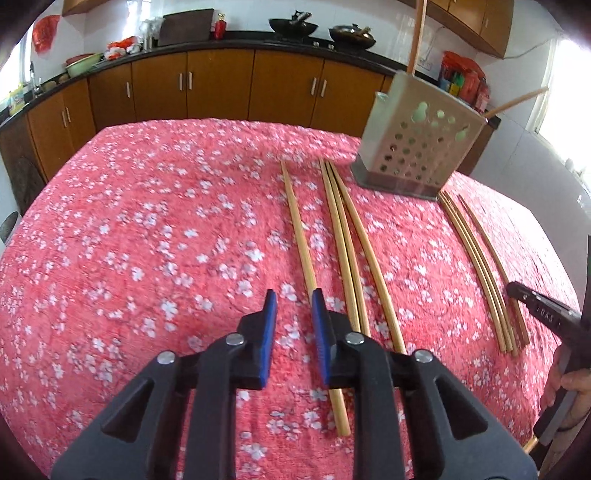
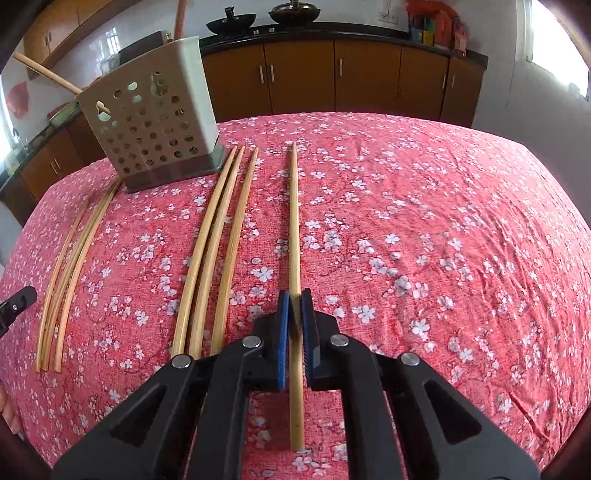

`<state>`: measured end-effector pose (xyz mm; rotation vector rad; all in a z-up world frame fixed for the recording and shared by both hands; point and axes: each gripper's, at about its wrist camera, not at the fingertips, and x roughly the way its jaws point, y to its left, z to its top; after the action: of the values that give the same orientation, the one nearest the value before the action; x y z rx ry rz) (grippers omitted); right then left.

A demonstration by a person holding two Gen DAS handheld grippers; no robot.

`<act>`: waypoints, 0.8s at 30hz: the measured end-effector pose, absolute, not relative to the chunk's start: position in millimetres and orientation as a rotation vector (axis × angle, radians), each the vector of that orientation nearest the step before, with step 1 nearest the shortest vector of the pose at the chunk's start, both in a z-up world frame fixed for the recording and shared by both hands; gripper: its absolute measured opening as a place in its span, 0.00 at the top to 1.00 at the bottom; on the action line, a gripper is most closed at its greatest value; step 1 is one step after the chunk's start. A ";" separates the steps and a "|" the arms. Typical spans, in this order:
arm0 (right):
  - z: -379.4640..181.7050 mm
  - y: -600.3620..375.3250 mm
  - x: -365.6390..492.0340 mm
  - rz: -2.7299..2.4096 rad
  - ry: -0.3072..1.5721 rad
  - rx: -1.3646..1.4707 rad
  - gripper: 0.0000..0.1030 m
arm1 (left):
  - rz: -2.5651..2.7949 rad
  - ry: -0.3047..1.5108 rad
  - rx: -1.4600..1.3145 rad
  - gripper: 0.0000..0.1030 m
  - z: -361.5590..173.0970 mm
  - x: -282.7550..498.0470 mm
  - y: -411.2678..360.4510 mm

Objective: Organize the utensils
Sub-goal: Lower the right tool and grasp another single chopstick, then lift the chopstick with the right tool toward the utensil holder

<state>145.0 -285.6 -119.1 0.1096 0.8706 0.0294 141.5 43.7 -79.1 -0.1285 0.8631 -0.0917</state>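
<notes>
Several bamboo chopsticks lie in rows on the pink floral cloth (image 1: 147,258). Behind them stands a perforated beige utensil holder (image 1: 417,147) (image 2: 155,122) with two chopsticks poking out. My left gripper (image 1: 293,295) hovers low over the cloth, jaws apart and empty. The leftmost chopstick (image 1: 299,236) runs under its right finger. My right gripper (image 2: 294,295) is shut on the rightmost single chopstick (image 2: 294,221), which still lies along the cloth. A trio of chopsticks (image 2: 218,240) lies just left of it. The right gripper's black finger (image 1: 532,306) shows at the left wrist view's right edge.
Brown kitchen cabinets (image 1: 221,85) and a dark counter with woks (image 1: 293,26) run behind the table. A person's hand (image 1: 569,387) holds the right tool. The table edge curves away on the far side of the holder. To the right of the held chopstick there is only floral cloth (image 2: 443,240).
</notes>
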 end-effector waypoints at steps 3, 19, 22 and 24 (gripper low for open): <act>-118.6 -283.6 144.1 0.027 0.868 0.105 0.93 | -0.111 0.876 -0.122 0.83 -82.5 142.4 39.1; -114.6 -280.6 140.9 0.030 0.861 0.076 0.92 | -0.033 0.902 -0.067 0.92 -91.5 164.3 46.8; -114.1 -286.6 151.7 0.003 0.858 0.077 0.93 | -0.001 0.899 -0.072 0.92 -91.7 174.6 59.2; -114.3 -290.9 159.4 -0.014 0.854 0.080 0.93 | 0.003 0.891 -0.074 0.92 -92.2 178.6 65.8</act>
<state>159.4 -290.9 -114.3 0.0804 0.8535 -0.0145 178.6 65.8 -92.2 -0.0745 0.8905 0.0029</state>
